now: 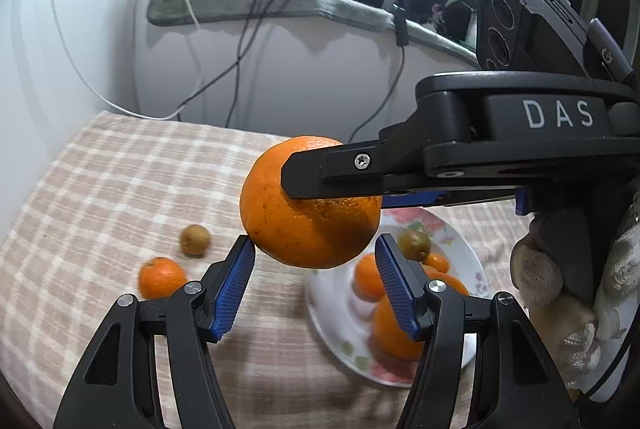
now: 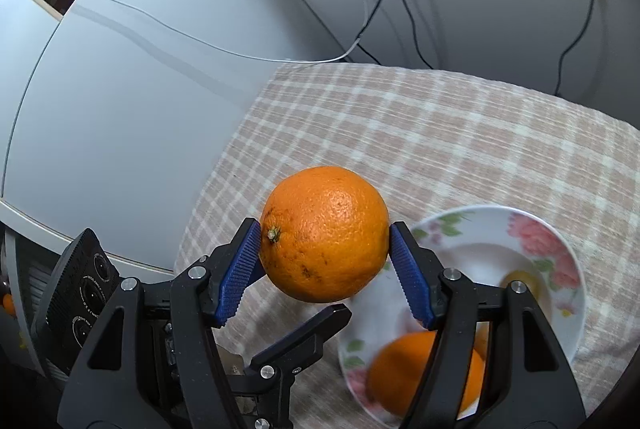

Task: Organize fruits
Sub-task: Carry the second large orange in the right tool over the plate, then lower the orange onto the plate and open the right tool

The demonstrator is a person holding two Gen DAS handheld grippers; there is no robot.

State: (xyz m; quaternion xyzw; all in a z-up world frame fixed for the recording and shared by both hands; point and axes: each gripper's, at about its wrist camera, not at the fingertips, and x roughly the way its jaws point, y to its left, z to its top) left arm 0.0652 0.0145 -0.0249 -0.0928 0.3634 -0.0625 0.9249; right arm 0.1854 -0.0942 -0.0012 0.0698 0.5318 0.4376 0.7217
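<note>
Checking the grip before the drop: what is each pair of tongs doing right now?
Left tongs: open, holding nothing; the orange hangs ahead of them.
Right tongs: closed on the orange.

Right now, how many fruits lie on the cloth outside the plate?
2. A small orange lies left of the left tool, and a brownish round fruit just beyond it. The big orange in the right tool could hide more.

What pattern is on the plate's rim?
Pink flowers with green leaves on the white plate, seen best in the right wrist view.
</note>
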